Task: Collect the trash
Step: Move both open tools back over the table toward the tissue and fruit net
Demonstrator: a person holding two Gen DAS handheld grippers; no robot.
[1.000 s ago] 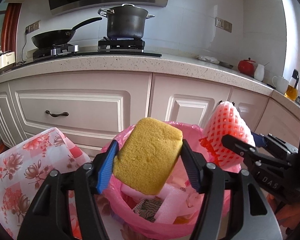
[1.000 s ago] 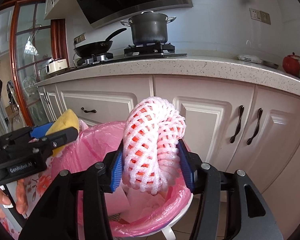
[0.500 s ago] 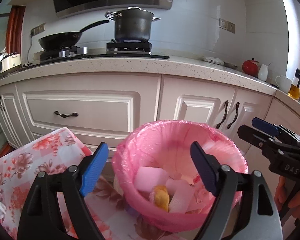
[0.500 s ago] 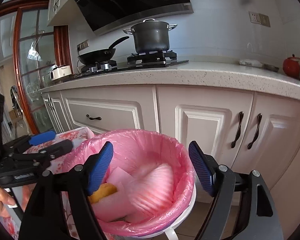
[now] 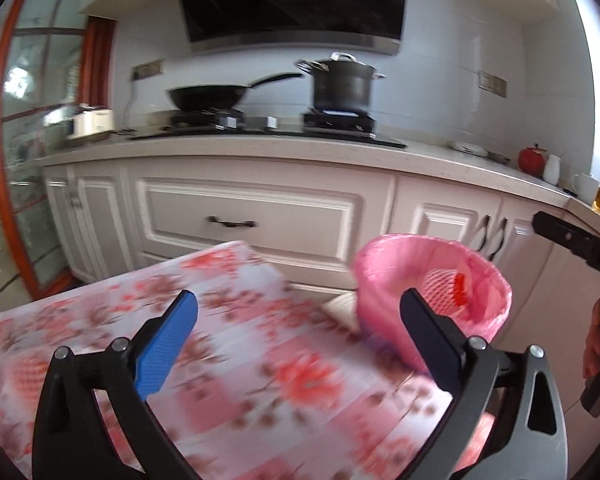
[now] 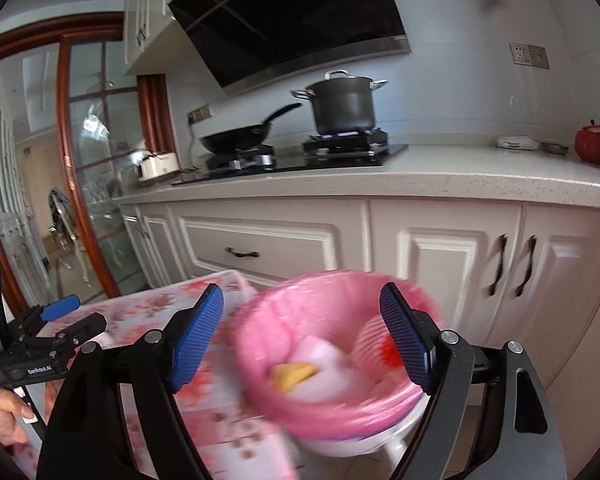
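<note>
A: What do we see in the bin point(image 6: 260, 364), and where does it lie relative to our tools?

B: The white bin, lined with a thin pink plastic bag point(image 5: 384, 276), holds a yellow sponge point(image 6: 294, 374), a white foam sheet point(image 6: 324, 360) and a red-and-white foam fruit net point(image 5: 446, 290). In the right wrist view the trash sits between and beyond the fingertips of our right gripper point(image 6: 302, 332), whose jaws are spread wide and empty. In the left wrist view the bin lies beyond the right-hand finger of our left gripper point(image 5: 298, 334), likewise spread wide with nothing between its blue ribbed pads point(image 5: 166, 344).

A: And the surroundings?

B: The left gripper hangs over a table covered with a glossy red-floral cloth point(image 5: 260, 360), blurred here; the bin stands just beside the table's edge. Behind are cream panelled cabinets point(image 6: 268, 248) with dark handles under a speckled stone countertop point(image 6: 460, 176). On the hob sit a black frying pan point(image 6: 236, 136) and a dark lidded stockpot point(image 6: 342, 104); a red apple-shaped jar point(image 6: 589, 146) stands farther right.
</note>
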